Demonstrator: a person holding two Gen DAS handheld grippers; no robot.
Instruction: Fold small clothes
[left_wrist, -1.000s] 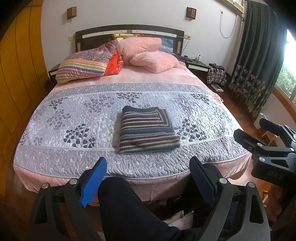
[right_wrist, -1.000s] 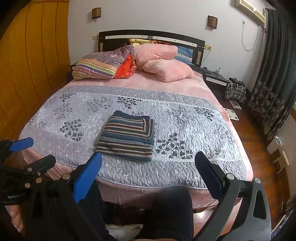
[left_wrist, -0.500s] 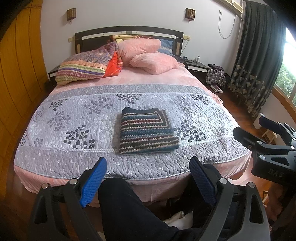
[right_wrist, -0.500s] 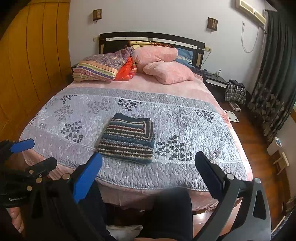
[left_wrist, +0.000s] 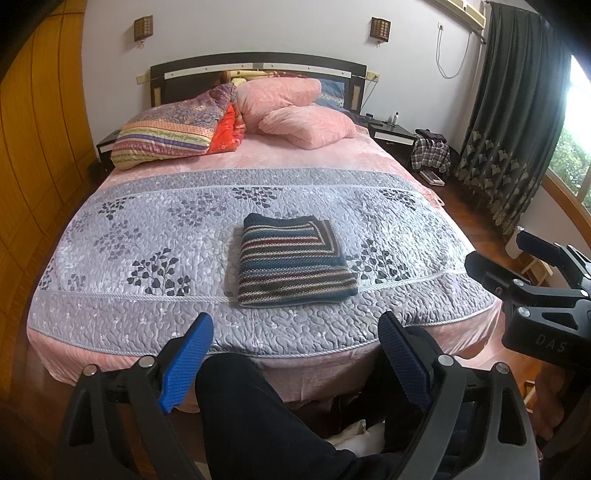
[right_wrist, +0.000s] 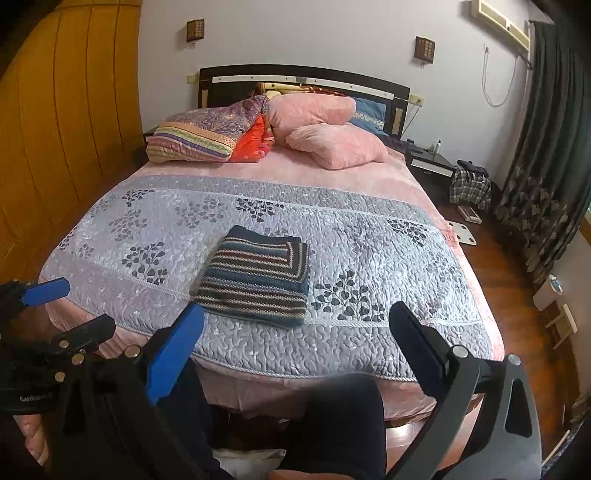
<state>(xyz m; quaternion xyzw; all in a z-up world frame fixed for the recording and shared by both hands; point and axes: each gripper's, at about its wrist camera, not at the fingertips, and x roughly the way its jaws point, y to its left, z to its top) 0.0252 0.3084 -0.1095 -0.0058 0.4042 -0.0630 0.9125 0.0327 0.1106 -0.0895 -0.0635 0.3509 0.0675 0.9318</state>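
Folded striped sweater (left_wrist: 291, 260) on grey quilted bedspread (left_wrist: 147, 221), seemingly knitted.

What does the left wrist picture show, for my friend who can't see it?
A folded striped sweater lies on a grey quilted bed. The open left gripper hangs empty before the bed, above someone's dark-trousered leg.

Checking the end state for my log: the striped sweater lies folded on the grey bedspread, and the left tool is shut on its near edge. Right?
Not quite. The striped sweater does lie folded on the grey bedspread, but the left tool is open and holds nothing, back from the bed. The left wrist view shows this.
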